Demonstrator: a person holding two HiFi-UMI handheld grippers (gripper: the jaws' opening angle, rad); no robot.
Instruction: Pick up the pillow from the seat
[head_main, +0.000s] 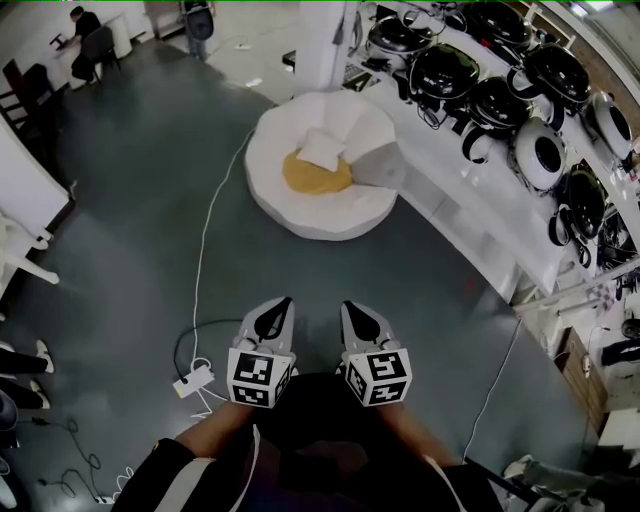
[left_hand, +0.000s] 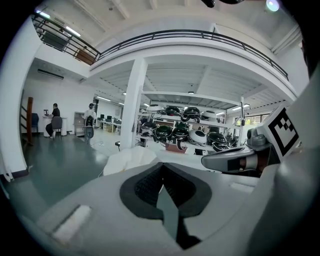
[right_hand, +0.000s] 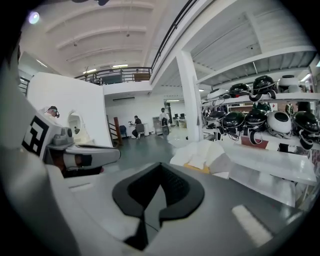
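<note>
A white pillow (head_main: 322, 148) lies on the orange cushion (head_main: 315, 177) of a round white seat (head_main: 300, 215) on the grey floor, far ahead of me. In the right gripper view the pillow (right_hand: 202, 154) shows small beyond the jaws. My left gripper (head_main: 284, 302) and right gripper (head_main: 349, 306) are side by side close to my body, well short of the seat. Both are shut with nothing between their jaws. The left gripper view shows only a corner of the seat (left_hand: 131, 159) above its closed jaws.
White shelves with several black and white helmets (head_main: 500, 90) run along the right. A white pillar (head_main: 322, 40) stands behind the seat. A white cable (head_main: 205, 230) leads to a power strip (head_main: 192, 380) on the floor at my left. A person (head_main: 85, 40) sits far left.
</note>
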